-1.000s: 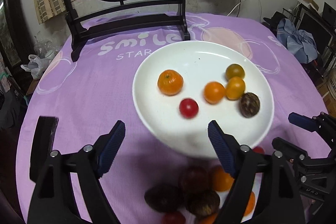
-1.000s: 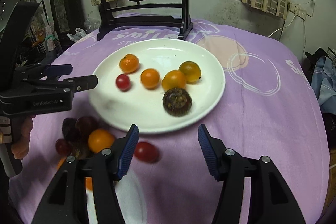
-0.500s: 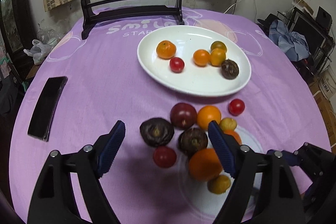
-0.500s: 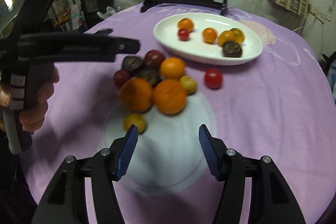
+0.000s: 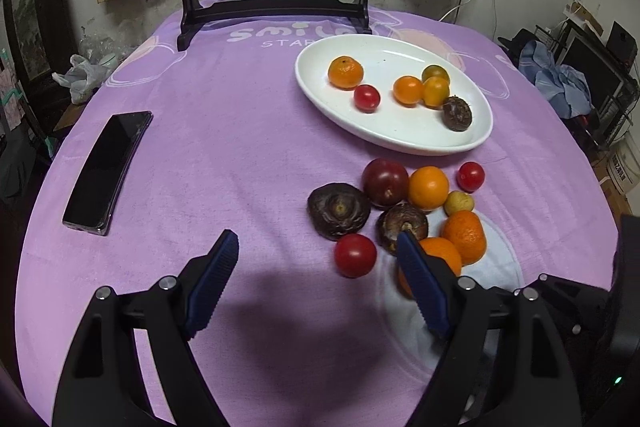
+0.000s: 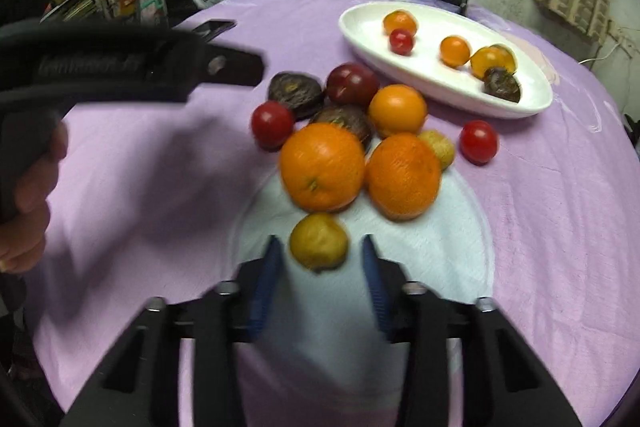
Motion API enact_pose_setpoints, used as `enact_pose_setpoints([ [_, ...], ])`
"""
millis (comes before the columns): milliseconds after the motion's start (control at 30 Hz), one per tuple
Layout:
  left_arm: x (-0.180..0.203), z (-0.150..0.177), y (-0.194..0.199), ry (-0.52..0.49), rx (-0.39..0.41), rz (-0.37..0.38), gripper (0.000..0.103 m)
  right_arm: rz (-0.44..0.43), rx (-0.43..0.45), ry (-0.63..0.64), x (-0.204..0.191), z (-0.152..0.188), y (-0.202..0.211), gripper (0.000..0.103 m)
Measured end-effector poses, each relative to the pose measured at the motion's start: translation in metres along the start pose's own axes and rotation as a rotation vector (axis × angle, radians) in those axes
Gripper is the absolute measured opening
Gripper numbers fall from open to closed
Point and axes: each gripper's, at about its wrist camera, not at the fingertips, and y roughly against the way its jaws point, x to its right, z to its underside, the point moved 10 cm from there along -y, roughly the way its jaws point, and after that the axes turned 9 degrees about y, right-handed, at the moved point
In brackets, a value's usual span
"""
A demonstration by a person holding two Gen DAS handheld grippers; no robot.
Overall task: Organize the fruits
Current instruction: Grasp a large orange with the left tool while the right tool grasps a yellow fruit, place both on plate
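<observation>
The right claw point(image 6: 320, 259) stands partly open around a small yellow fruit point(image 6: 319, 242); its blue pads flank the fruit on both sides, with a sliver of gap showing on each, so it is not yet gripped — the frame is blurred, and contact cannot be ruled out entirely; the fruit sits on a pale patch of the purple cloth over the table point(image 6: 540, 227), at the near edge of the loose pile

Judging by its look, the small yellow fruit is light, roundish and smooth-skinned, probably firm but bruisable; a hold across its widest middle, pads square to each other, should keep it from squirting out forward; a gentle close ought to do, since hard pressure could split the skin

Just behind it lie two big oranges point(image 6: 322, 167), touching each other — heavier, with a pebbled rind that should give better grip; beyond them are dark wrinkled fruits point(image 6: 295, 89), a plum-red one and red tomatoes point(image 6: 478, 141); the white plate point(image 6: 440, 95) farther back already carries six fruits

The left claw point(image 5: 316, 251) is wide open and empty, held above the cloth near a red tomato point(image 5: 355, 255); a black phone point(image 5: 106, 169) lies well apart to the left
</observation>
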Motion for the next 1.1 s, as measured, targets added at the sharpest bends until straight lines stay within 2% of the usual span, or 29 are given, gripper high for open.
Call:
enact_pose_setpoints([
  [133,-0.004,0.007,-0.007,0.010,-0.025,0.002,0.079,-0.006,0.022,-0.035,0.010,-0.001,0.003,0.029],
  [300,0.015,0.019,-0.010,-0.037,-0.047,0.024,0.079,0.006,0.058,-0.110,0.038,0.016,0.026,0.029],
  [433,0.044,0.036,-0.012,-0.125,-0.064,0.051,0.079,0.032,0.061,-0.183,0.070,0.040,0.041,0.029],
  [600,0.069,0.054,-0.027,-0.204,-0.091,0.044,0.079,0.047,0.071,-0.241,0.096,0.064,0.056,0.029],
  [667,0.074,0.057,-0.034,-0.205,-0.108,0.048,0.069,0.043,0.078,-0.254,0.101,0.068,0.059,0.029],
  [800,0.083,0.056,-0.046,-0.202,-0.138,0.054,0.064,0.035,0.089,-0.258,0.104,0.068,0.064,0.029],
  [900,0.087,0.053,-0.051,-0.217,-0.134,0.050,0.057,0.026,0.096,-0.260,0.104,0.068,0.065,0.029],
  [933,0.088,0.051,-0.052,-0.221,-0.131,0.046,0.053,0.025,0.095,-0.260,0.104,0.069,0.065,0.029],
  [967,0.087,0.050,-0.052,-0.221,-0.129,0.041,0.045,0.023,0.095,-0.260,0.104,0.069,0.065,0.029],
  [1100,0.084,0.053,-0.047,-0.222,-0.151,0.062,0.045,0.021,0.096,-0.254,0.104,0.069,0.066,0.029],
])
